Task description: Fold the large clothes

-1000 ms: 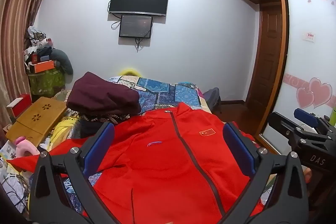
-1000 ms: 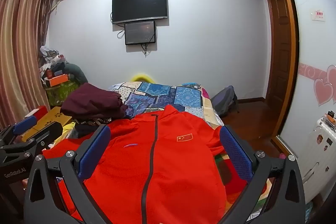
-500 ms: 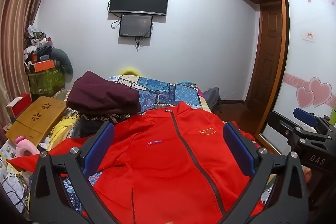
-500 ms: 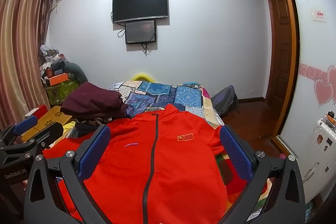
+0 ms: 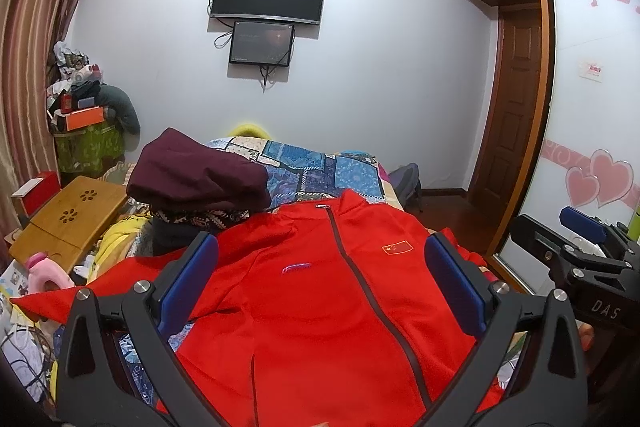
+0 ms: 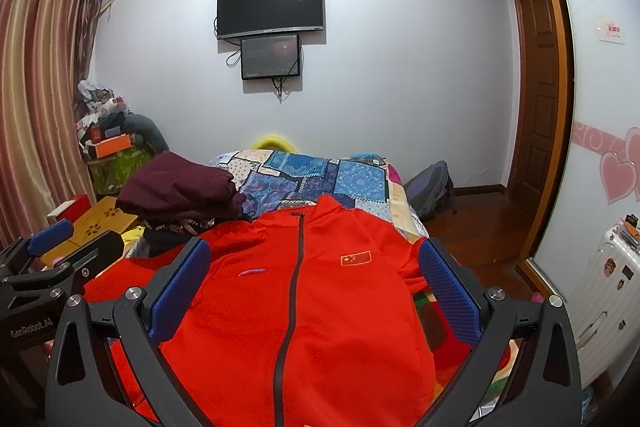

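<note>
Folding is not yet begun: red jacket (image 5: 320,307) lies flat on bed (image 6: 320,167), left gripper (image 5: 320,287) and right gripper (image 6: 314,283) spread wide and empty, so next each must probably grasp a sleeve.

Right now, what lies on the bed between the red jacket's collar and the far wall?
Bare patchwork quilt fills most of that stretch beyond the red jacket, with a yellow object at the wall. The right wrist view shows it best.
</note>
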The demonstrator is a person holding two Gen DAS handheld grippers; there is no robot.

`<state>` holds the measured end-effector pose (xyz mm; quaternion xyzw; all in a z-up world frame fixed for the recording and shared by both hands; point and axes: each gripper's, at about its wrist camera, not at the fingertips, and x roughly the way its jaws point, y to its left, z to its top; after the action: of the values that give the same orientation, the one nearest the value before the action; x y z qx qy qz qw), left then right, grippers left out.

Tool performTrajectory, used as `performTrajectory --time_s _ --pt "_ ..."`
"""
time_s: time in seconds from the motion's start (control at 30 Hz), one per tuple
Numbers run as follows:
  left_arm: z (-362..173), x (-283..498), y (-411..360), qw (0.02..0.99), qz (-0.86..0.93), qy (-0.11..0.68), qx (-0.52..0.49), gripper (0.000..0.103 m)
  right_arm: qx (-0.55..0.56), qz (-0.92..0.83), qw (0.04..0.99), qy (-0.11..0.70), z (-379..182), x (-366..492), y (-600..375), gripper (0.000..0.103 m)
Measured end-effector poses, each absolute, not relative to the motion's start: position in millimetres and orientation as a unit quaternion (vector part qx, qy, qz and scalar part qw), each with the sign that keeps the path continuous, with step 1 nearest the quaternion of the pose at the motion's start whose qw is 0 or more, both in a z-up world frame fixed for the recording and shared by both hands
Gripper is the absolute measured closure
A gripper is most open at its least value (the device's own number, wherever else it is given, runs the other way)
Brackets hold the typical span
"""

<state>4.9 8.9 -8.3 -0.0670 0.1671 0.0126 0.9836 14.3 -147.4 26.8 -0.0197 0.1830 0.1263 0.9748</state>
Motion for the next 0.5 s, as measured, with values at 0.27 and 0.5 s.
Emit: performTrajectory --time_s 0.27,0.5 --pt "-9.6 6.2 11.8 0.983 0.015 0.168 -0.070 0.000 -0.022 0.127 0.974 0.184 26.9 15.4 -145.4 0.000" --pt "-9.9 5.3 12.9 0.983 0.015 0.168 -0.071 0.000 -0.022 0.126 0.974 0.185 26.1 15.4 -144.6 0.000"
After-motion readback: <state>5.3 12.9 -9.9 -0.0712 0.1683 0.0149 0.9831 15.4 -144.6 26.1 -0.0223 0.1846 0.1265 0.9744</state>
